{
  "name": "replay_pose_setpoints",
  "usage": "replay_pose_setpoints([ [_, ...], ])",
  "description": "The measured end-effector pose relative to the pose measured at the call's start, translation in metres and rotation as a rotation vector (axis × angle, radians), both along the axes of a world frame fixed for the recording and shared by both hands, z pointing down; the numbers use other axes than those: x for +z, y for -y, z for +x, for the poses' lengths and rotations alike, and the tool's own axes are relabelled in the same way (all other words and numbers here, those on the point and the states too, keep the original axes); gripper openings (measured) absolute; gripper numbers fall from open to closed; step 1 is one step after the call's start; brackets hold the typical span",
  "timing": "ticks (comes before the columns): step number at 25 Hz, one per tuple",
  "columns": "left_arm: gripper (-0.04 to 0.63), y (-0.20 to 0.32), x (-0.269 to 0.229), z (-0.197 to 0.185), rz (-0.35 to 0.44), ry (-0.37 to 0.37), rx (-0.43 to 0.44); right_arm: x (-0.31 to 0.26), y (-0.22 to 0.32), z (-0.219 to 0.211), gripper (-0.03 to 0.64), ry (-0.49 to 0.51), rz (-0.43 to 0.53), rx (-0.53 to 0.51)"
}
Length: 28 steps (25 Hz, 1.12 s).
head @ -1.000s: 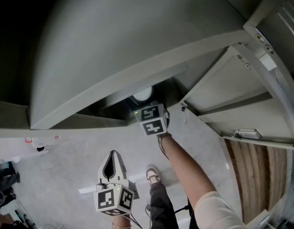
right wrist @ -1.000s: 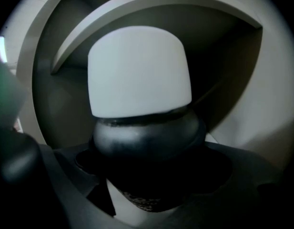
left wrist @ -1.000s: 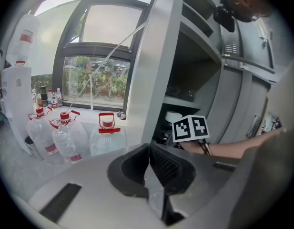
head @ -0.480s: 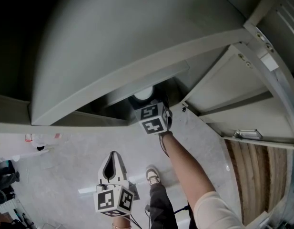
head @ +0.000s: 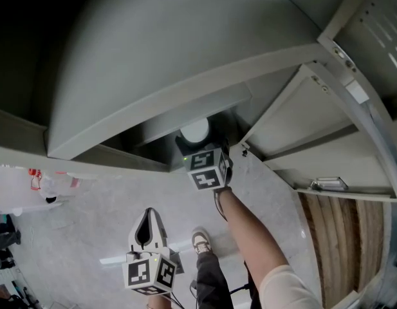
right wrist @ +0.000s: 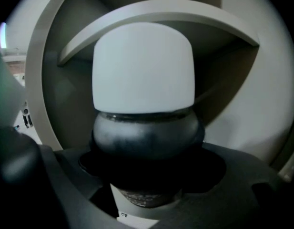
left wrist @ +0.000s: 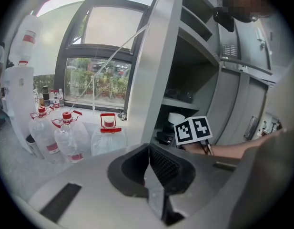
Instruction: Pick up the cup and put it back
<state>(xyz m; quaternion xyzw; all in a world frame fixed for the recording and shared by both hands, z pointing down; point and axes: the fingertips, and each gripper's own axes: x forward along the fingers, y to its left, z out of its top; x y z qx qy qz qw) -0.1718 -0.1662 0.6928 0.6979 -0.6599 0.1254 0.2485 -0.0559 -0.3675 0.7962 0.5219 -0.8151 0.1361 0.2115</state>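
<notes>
- Left gripper: nearest the person, low and left of the work. Its jaws are pressed together with nothing between them. It points away from the shelves, probably parked so as not to get in the way of a one-handed task.
- Bare right forearm: reaches forward and away from the body. It carries the working tool into a recess that the head view sees only partly.
- Right gripper: its marker cube sits at the mouth of the recess. The jaws stand wide and wrap the object's rounded body. They look closed onto it, wide only because the body is broad.
- Cup with a white cylindrical top and a dark grey rounded body: upright and centred between the right jaws, inside the recess. The grip is low on the widest part, probably so that the bulge keeps it from slipping. Whether its base rests on the shelf cannot be told, so the step is judged to be the grasp, with lifting not yet evident.
- Grey metal shelf unit: a board lies just above the cup. Any lift must therefore be small, followed by a draw towards the person.
- Clear plastic water bottles with red caps: far left, below a window, well apart from the task.
</notes>
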Motion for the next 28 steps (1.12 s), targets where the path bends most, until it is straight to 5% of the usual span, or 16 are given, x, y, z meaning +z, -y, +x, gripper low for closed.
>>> replay_pose_setpoints([
  [15,0.011,-0.016,-0.024,0.024,0.06,-0.023,0.017,-0.042,-0.049,0.02,0.419,0.081,0.003,0.008],
  [28,0.009,-0.022,-0.105,0.031,0.113,-0.005,0.015,-0.137,-0.129,0.043,0.419,0.111,-0.049,-0.017],
])
